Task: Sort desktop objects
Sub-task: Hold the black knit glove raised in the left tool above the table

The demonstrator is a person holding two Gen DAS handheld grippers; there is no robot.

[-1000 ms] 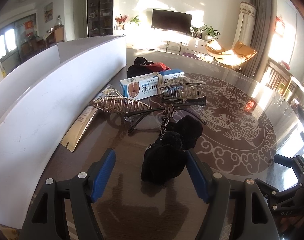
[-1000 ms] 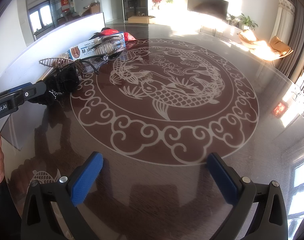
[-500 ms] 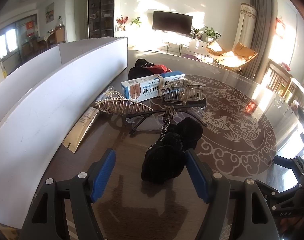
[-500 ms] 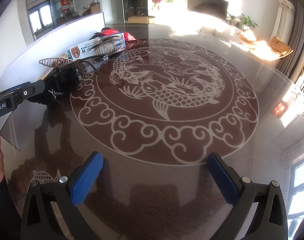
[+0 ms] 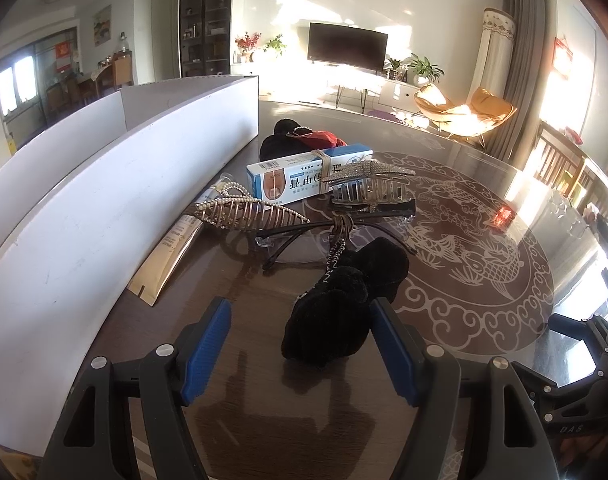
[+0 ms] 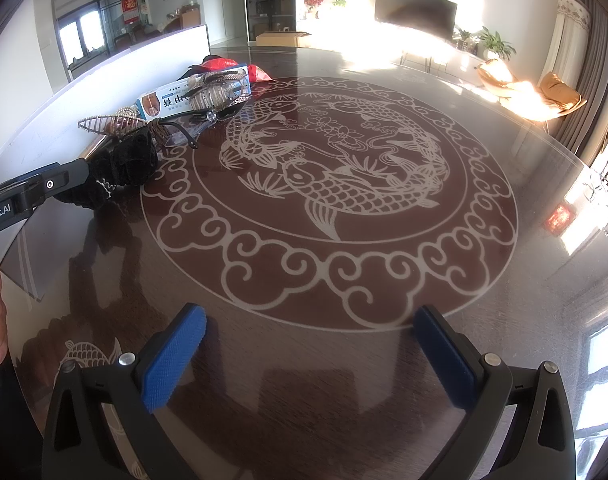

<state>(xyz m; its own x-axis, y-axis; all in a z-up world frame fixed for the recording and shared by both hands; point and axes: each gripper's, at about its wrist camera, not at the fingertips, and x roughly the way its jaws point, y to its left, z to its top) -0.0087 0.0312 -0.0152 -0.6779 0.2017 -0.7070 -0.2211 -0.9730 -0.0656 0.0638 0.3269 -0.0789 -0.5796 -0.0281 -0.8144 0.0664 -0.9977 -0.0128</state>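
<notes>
Both grippers wide open, holding nothing: I'd ease the left gripper [image 5: 299, 344] forward so its blue pads straddle the black velvet scrunchie [image 5: 344, 304] on the table [image 6: 384, 360], clearing the glasses [image 5: 295, 240]; right gripper [image 6: 308, 356] idles.

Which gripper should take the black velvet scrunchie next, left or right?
Left. The left gripper is open with the black scrunchie partly between its fingers, near the right pad. The right gripper is open over bare table, well away from the pile.
</notes>
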